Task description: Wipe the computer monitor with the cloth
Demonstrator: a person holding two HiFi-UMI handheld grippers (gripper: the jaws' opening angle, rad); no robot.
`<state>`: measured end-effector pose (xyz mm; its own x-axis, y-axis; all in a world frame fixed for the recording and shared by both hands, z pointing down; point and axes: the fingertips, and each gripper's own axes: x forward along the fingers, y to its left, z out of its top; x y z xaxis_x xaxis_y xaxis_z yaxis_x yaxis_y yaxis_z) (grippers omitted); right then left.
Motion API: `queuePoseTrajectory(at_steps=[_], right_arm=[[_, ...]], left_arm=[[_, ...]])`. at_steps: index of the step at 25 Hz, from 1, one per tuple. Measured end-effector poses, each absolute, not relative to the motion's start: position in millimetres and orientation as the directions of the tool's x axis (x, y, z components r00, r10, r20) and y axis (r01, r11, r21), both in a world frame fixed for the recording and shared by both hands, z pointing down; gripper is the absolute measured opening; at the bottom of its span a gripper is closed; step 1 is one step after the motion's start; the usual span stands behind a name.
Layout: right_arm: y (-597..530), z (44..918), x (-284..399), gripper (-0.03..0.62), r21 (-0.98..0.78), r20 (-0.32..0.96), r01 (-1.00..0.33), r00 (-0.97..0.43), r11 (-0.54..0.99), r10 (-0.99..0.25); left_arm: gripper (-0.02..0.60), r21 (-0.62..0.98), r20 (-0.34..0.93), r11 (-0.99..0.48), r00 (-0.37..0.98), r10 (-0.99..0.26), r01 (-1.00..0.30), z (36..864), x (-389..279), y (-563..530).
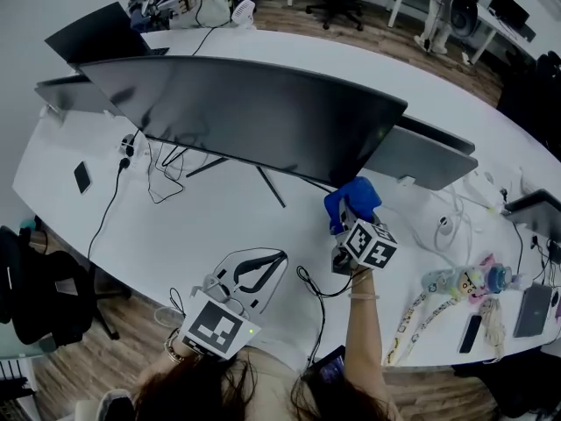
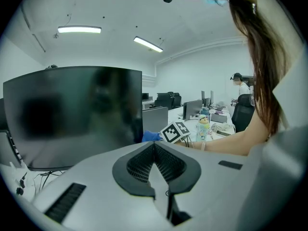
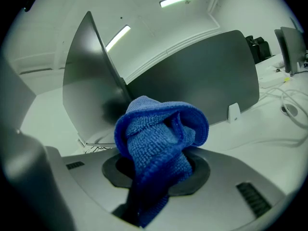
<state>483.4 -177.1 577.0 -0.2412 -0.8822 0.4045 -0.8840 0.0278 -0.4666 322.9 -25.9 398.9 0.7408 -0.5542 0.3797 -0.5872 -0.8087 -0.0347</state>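
A wide dark curved monitor (image 1: 254, 112) stands across the middle of the white table (image 1: 219, 226). My right gripper (image 1: 349, 219) is shut on a bunched blue cloth (image 1: 355, 198) just below the monitor's lower right corner; whether they touch I cannot tell. In the right gripper view the cloth (image 3: 159, 134) fills the jaws, with the monitor's edge (image 3: 89, 81) close behind it. My left gripper (image 1: 282, 257) hovers over the table's near edge, shut and holding nothing. The left gripper view shows the dark screen (image 2: 72, 114) ahead of that gripper (image 2: 154, 144).
A second monitor (image 1: 421, 156) stands behind, at the right. Cables (image 1: 166, 169) and a phone (image 1: 81, 177) lie at the left. A bottle (image 1: 456, 281), lanyards (image 1: 421, 318) and a tablet (image 1: 533, 310) sit at the right. A chair (image 1: 35, 288) stands at the left edge.
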Motion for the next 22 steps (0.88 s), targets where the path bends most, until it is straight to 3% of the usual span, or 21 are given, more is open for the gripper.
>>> queuePoseTrajectory(at_steps=[22], right_arm=[[-171.5, 591.0, 470.5, 0.143, -0.630, 0.413, -0.760, -0.152, -0.161, -0.898]], left_arm=[[0.009, -0.010, 0.345, -0.827, 0.774, -0.530, -0.562, 392.4, 272.5, -43.8]])
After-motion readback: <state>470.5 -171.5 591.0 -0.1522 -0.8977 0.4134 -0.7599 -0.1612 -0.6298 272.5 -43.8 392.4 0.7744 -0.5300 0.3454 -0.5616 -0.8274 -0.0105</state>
